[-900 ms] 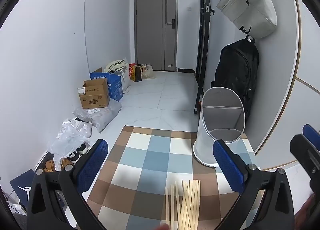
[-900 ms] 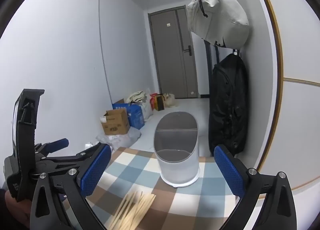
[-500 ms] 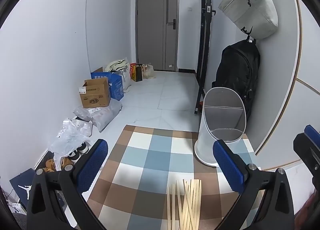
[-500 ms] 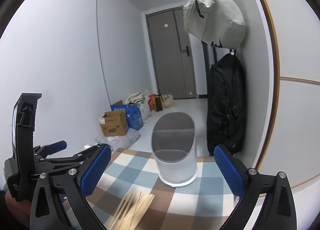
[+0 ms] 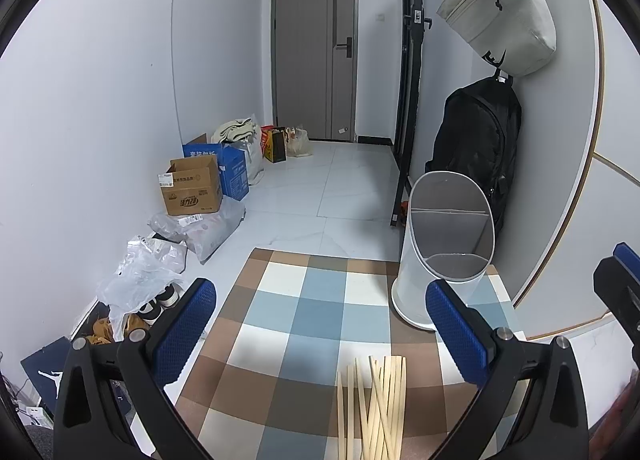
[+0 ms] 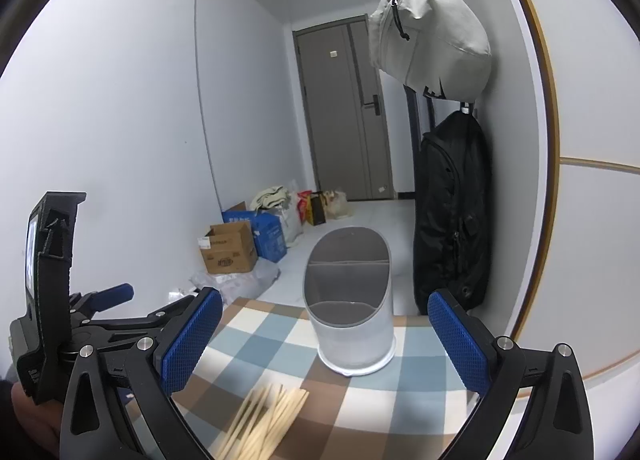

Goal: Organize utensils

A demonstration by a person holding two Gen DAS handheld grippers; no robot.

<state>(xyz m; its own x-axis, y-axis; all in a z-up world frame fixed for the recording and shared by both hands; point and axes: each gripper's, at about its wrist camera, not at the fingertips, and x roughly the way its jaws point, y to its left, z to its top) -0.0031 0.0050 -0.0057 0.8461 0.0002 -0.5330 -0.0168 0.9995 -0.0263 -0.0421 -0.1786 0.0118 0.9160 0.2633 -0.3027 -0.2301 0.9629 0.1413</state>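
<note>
I hold my left tongs [image 5: 320, 334] level and low over the checked cloth [image 5: 280, 312], jaws spread wide and empty. My right tongs [image 6: 324, 334] hover alongside, equally wide, gripping nothing. The chopsticks [image 5: 372, 408] lie bundled at the cloth's near edge; the white holder [image 5: 444, 248] stands upright at its far right corner.

Checked cloth [image 5: 320, 324] with chopsticks [image 5: 376, 408] and white holder [image 5: 444, 256] on it.

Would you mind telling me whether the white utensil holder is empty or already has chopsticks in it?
Empty: the holder shows only bare grey compartments, and the chopsticks all lie loose on the checked cloth.
</note>
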